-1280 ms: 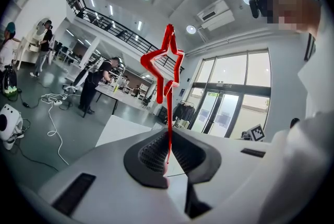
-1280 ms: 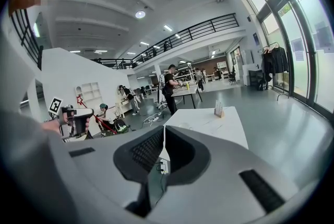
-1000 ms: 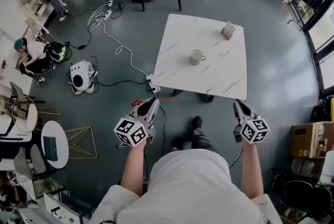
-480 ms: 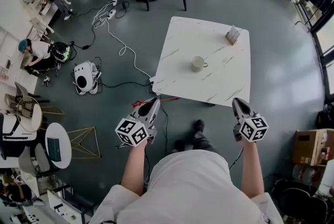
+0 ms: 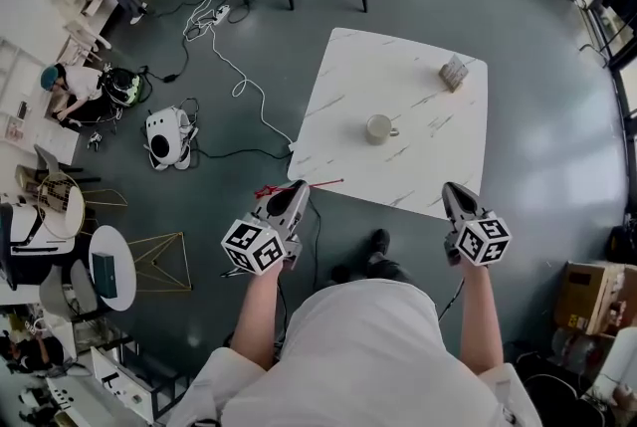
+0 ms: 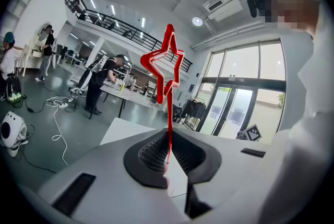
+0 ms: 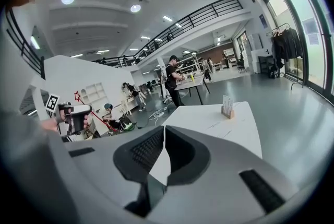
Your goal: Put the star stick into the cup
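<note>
**Change noted, last sec.:** in head view the table point(image 5: 343, 82) swung round in frame, and the cup point(image 5: 378, 128) sat slightly nearer both grippers than before. Both grippers kept approx. the same place ahead of the person. Judged: the operator was closing on and squaring up to the table. This was approach only, no insertion begun.

**Left gripper point(image 5: 296, 189):** jaws all but closed, clamped on the thin red shaft of the star stick point(image 6: 168, 69); grip unchanged. In head view the stick lay crosswise. The star end appeared to point to the person's left, and the plain end showed against the table's near edge. In left gripper view the star stood up beyond the jaws.

**Right gripper point(image 5: 453, 193):** jaws together, nothing btw. them. Its tip now overlapped the table's near corner.

**Cup:** upright, approx. mid-table, handle to the right, well apart from the stick. A small card stand point(image 5: 454, 72) sat near the far corner.

**Outstanding, in inspector's opinion:** reach fwd, tip the stick vertical, lower it into the cup.
</note>
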A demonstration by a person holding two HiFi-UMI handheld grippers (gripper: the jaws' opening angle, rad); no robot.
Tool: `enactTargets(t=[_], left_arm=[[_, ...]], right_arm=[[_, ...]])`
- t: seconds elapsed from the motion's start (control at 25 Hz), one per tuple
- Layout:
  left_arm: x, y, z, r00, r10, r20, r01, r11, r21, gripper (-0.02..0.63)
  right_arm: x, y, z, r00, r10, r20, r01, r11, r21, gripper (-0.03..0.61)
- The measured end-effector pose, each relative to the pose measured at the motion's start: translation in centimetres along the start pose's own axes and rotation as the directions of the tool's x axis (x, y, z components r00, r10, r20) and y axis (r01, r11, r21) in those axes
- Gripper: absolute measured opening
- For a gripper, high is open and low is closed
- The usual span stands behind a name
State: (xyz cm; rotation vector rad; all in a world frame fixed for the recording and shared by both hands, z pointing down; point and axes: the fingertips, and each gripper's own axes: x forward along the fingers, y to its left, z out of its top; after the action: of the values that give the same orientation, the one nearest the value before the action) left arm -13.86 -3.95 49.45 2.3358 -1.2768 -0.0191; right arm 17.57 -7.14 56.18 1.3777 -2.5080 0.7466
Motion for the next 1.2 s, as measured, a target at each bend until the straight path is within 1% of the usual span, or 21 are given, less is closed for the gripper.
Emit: enactTargets(t=[0.24,0.64,0.92,1.2], left_arm=[[2.8,0.6,0.6,0.999,0.049,0.003,-0.049,0.999,0.007,0.025],[6.8,0.3,0.4,0.992,0.122,0.022,-0.121,0.992,-0.020,0.025],[8.5,0.4,0.7,0.990,0.137,0.021,-0.137,0.990,-0.027,0.025],[9.7,2.0,0.7,0.991,0.133,0.008,-0.132,0.991,-0.027,0.025]], right_arm=[[3.1,-2.8,2.3,0.999,0.040,-0.014,-0.040,0.999,-0.006,0.028],[6.4,-7.4,3.8,0.994,0.084,-0.070,-0.085,0.996,-0.017,0.028],[7.5,-8.5,4.4,0.991,0.095,-0.091,-0.096,0.995,-0.007,0.028],[8.4,-8.6,4.1,0.992,0.082,-0.095,-0.080,0.997,0.015,0.028]])
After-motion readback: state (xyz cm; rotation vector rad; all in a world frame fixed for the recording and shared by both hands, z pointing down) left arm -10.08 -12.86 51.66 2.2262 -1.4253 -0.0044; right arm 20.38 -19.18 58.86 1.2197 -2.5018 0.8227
